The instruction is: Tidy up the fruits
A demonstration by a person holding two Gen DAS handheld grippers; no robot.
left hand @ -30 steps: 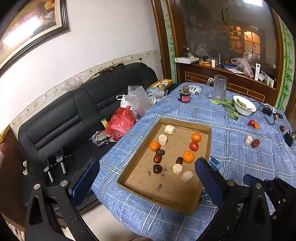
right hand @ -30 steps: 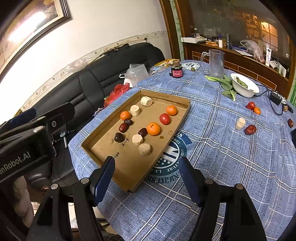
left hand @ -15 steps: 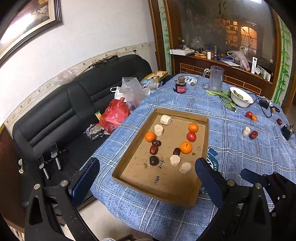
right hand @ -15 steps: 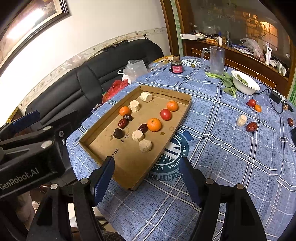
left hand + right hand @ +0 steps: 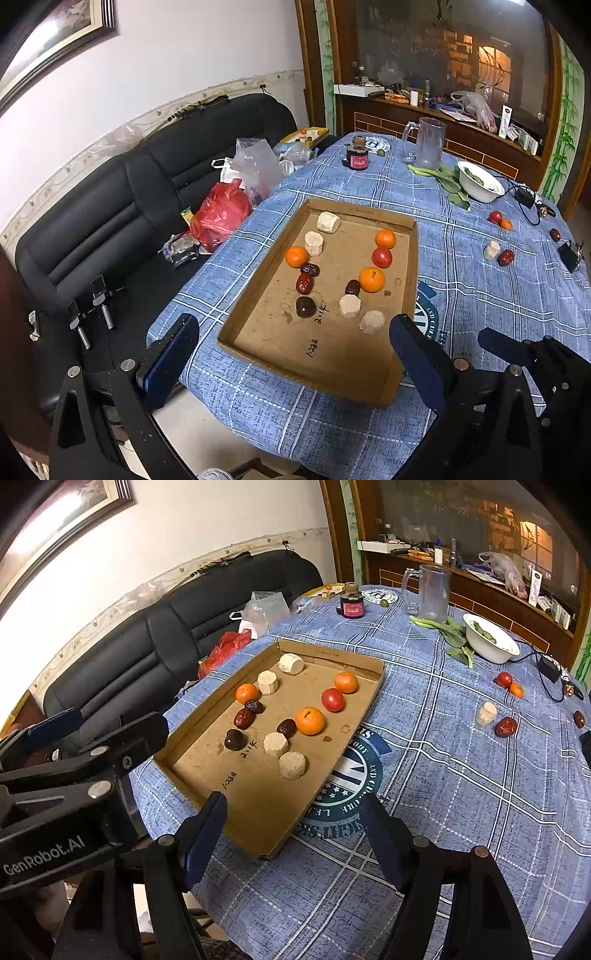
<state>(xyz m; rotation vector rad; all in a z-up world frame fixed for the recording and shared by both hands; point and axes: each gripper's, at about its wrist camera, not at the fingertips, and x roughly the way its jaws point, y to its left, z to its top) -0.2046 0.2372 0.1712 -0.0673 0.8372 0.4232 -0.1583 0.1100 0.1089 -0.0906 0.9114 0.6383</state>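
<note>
Your cardboard tray (image 5: pixel 412 251) sits on the near-left part of the table, long axis running from your near edge away toward the far side, skewed a bit so the near short end hangs toward the table's left edge. It's a shallow, flat brown box with low folded walls and some pen scribbles on the floor.

Inside, the fruit is loosely in two lines along that axis. Left line: an orange mandarin (image 5: pixel 296 256), two wrinkly red dates (image 5: pixel 304 283), and a dark glossy round one (image 5: pixel 306 307) nearest you. Right line: another mandarin (image 5: pixel 385 238), a smooth red tomato-looking fruit (image 5: pixel 382 257), a bigger mandarin (image 5: pixel 371 279). Pale, chalky, faceted chunks (image 5: pixel 349 305) are scattered at both ends.

Still out on the blue plaid tablecloth (image 5: pixel 461 794), far right: a pale chunk (image 5: pixel 487 713) just beside a red date (image 5: pixel 505 727), and further back a small red and orange pair (image 5: pixel 509 684).

Your left gripper (image 5: pixel 291 354) hovers over the near end of the tray, fingers spread wide, nothing between them. Your right gripper (image 5: pixel 295 830) is over the tray's near right corner, jaws opening, also empty.

Beyond: a white bowl (image 5: pixel 491 648), leafy greens, a clear plastic pitcher (image 5: pixel 432 592), a dark jar, and a black leather sofa on the left.
</note>
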